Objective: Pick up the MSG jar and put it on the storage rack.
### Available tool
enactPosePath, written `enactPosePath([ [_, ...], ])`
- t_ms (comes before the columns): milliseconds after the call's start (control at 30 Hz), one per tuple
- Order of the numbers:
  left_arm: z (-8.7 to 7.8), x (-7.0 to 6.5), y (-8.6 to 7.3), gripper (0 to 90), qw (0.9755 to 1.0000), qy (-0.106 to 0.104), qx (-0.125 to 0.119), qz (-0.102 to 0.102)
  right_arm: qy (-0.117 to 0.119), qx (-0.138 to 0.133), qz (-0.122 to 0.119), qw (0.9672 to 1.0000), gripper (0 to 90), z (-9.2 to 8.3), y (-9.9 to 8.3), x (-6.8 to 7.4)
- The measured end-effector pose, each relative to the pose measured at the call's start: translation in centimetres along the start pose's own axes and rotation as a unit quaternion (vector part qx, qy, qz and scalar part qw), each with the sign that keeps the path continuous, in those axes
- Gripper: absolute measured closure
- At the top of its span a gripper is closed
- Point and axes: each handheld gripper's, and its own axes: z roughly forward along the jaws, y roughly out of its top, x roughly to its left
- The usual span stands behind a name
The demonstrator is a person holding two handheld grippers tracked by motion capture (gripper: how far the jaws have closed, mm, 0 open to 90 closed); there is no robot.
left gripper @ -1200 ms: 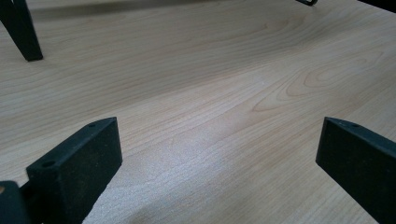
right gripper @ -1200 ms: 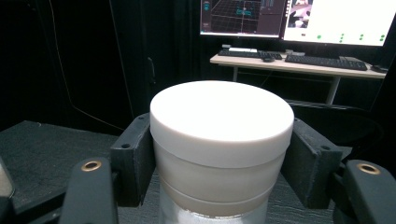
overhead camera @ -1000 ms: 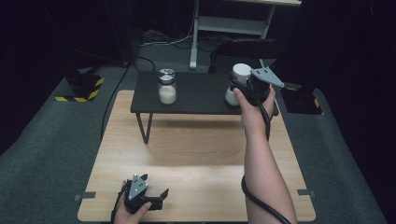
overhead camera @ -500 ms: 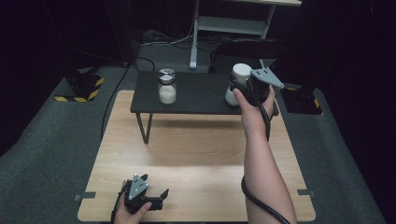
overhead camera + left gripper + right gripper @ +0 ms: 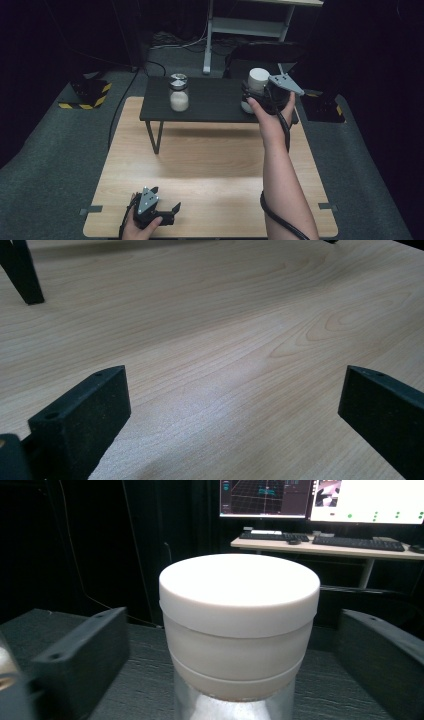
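A clear jar with a wide white lid (image 5: 257, 79) stands at the right end of a low black table (image 5: 215, 107). My right gripper (image 5: 254, 97) is around that jar; its jaws have just been opening. In the right gripper view the white-lidded jar (image 5: 240, 630) sits between the two jaws with a gap on each side, so the right gripper (image 5: 235, 645) is open. A second jar with a metal lid and white contents (image 5: 178, 93) stands at the left end of the black table. My left gripper (image 5: 170, 214) rests open on the wooden table (image 5: 210, 165) near the front edge, nothing between the jaws of the left gripper (image 5: 235, 395).
The black table's leg (image 5: 22, 272) stands ahead of my left gripper. A black-and-yellow striped block (image 5: 87, 95) lies on the carpet at left. A desk frame (image 5: 250, 25) is behind the table, and monitors and a keyboard (image 5: 357, 542) sit beyond the jar.
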Motion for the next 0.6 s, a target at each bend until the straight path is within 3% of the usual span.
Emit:
enactPosePath([
  [133,0.0,0.0,0.0,0.4,1.0,0.0,0.001,0.002,0.005,-0.007,0.011,0.9999,0.1,-0.5,-0.1,-0.1],
  [600,0.0,-0.2,0.0,0.4,1.0,0.0,0.001,0.006,0.022,-0.026,-0.004,0.9994,0.1,-3.7,-1.3,-0.4],
])
